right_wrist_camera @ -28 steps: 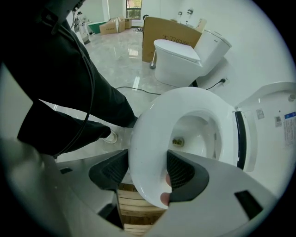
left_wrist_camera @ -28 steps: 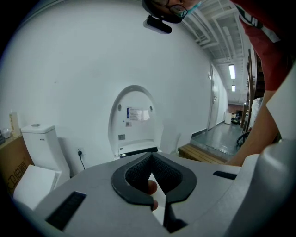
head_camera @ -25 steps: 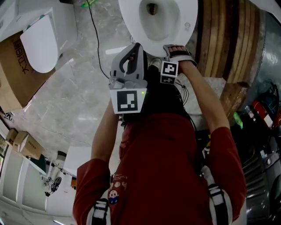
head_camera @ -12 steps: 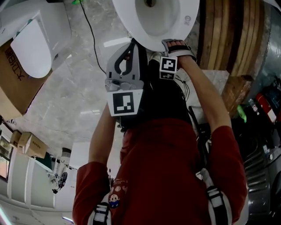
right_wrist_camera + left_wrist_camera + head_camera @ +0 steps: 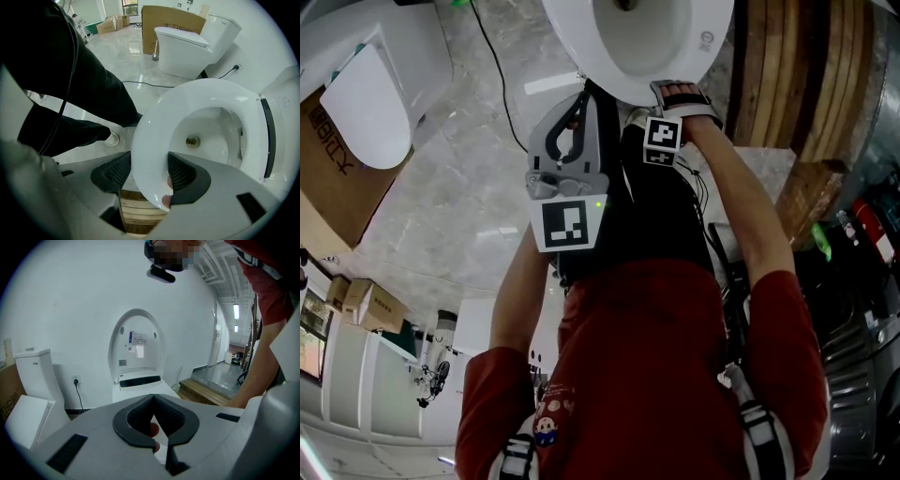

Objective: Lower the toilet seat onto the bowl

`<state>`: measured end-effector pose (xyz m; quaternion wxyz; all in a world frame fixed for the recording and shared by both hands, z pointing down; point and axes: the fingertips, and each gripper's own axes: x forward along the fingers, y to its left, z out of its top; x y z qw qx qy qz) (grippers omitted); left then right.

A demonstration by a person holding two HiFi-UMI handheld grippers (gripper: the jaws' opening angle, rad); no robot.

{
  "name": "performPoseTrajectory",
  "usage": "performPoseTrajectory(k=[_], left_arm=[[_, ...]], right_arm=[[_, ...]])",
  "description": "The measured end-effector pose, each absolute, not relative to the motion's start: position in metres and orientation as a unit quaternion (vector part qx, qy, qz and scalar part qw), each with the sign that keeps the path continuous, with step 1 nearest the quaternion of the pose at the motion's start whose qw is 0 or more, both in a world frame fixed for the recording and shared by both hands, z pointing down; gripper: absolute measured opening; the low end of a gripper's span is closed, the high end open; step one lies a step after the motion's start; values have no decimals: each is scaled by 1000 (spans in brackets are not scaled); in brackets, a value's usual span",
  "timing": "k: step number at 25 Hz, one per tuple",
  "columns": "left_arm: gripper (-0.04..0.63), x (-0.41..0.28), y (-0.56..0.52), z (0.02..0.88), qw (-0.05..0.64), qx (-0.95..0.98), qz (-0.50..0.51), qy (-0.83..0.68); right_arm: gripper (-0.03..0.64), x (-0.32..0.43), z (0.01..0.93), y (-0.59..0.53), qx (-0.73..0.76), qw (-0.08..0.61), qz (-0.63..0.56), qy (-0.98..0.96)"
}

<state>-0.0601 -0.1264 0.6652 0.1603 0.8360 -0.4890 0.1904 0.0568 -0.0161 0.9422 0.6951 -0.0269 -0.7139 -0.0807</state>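
The white toilet seat lies low over the bowl, whose drain hole shows through the ring. My right gripper points down at the seat's front rim, with one pad outside the ring and one inside, shut on it. In the head view that gripper's marker cube sits at the front edge of the seat. The lid stands upright against the wall. My left gripper hangs short of the toilet, tips together with nothing between them; it also shows in the head view.
A second white toilet and a cardboard box stand to the left. A black cable runs across the marble floor. A wooden step lies to the right. The person's legs and shoe are close to the bowl.
Both grippers have sunk slightly toward the toilet, the right one still at the seat's front rim. The left gripper has rolled a little.
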Motion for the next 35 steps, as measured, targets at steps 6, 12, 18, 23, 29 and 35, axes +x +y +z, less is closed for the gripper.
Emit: performPoseTrajectory(k=[6,12,18,23,29,35], left_arm=[[11,-62,-126,666,171,832,184,-494],[11,-61,-129,656,166,832,174,-500],[11,-61,-127,640,116,846,208,-477],[11,-63,-132,611,137,823,144,-532],[11,-58,-123,577,105,831,134,-529],[11,-60,-107,540,91,827,120,-541]], right_arm=[[241,56,948,-18,-26,699,-75,-711],[241,55,945,-19,4,690,-53,-722],[241,50,927,-15,34,679,-28,-733],[241,51,901,-15,77,659,-1,-748],[241,51,854,-21,156,618,30,-770],[241,50,793,-32,233,565,48,-790]])
